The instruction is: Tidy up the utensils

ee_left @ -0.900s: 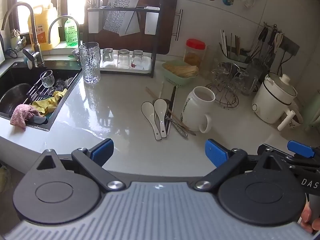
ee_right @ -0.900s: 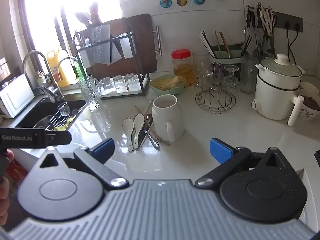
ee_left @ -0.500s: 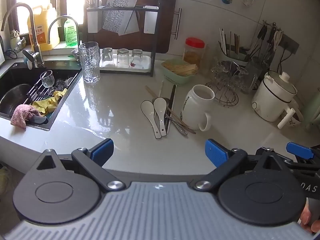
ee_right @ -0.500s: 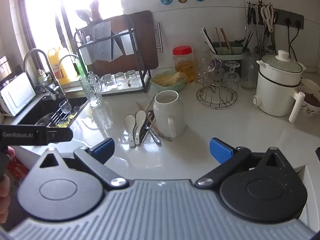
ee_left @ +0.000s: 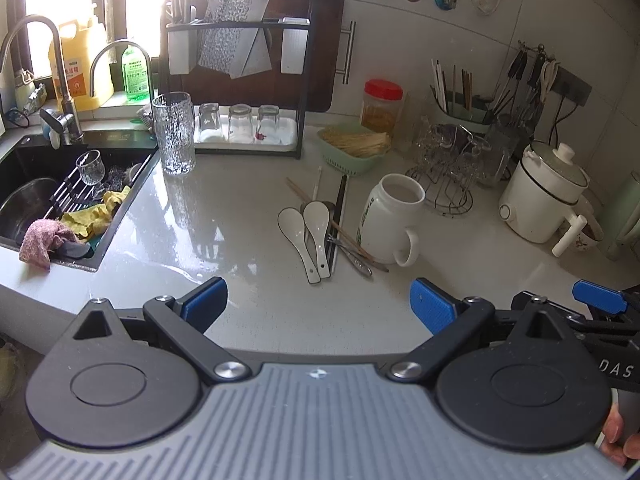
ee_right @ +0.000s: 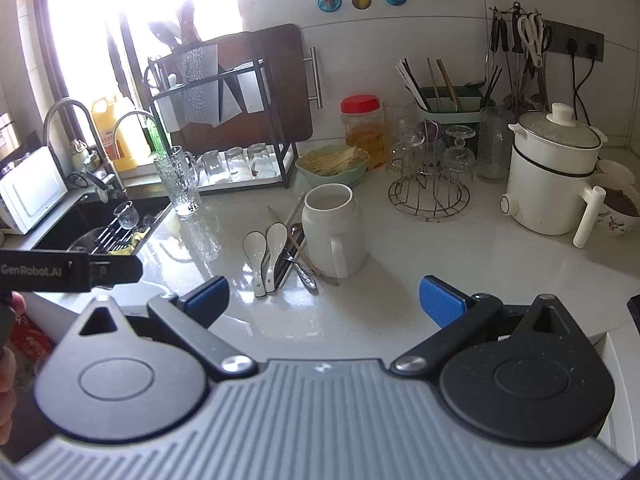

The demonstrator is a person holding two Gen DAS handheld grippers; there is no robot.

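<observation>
Hovering over the near edge of the counter (ee_left: 224,216), both grippers. Left gripper (ee_left: 319,300): jaws spread wide, nothing between the blue pads (ee_left: 206,298), only bare counter under them. Right gripper (ee_right: 326,298): same, jaws wide apart, empty, tilted down at the worktop.

Utensils sit in one loose pile ahead of both jaws, well apart from the pads. Two white spoons (ee_left: 306,232) lie side by side, bowls away from the camera, handles toward it. Just right of them: black chopsticks (ee_left: 338,216), a pair of brown chopsticks (ee_left: 340,228) laid diagonally across, and metal cutlery (ee_left: 356,258) with patterned handles partly under the rest. Exact count of the metal pieces can't be told.

White mug (ee_left: 390,224) stands upright, touching or just beside the right edge of the pile, handle facing the camera, looks empty inside.

Further back: green basket (ee_left: 350,158) holding pale sticks, red-lidded jar (ee_left: 382,106), wire rack (ee_right: 430,178) with upturned stem glasses, green holder (ee_right: 450,102) at the wall with chopsticks standing upright in it. Tall textured glass (ee_left: 174,134) stands at the sink corner; sink (ee_left: 24,160) on the left holds rags and a small glass. White cooker (ee_right: 554,176) on the far right.

In the right wrist view a hand (ee_right: 8,344) shows at the left edge.
</observation>
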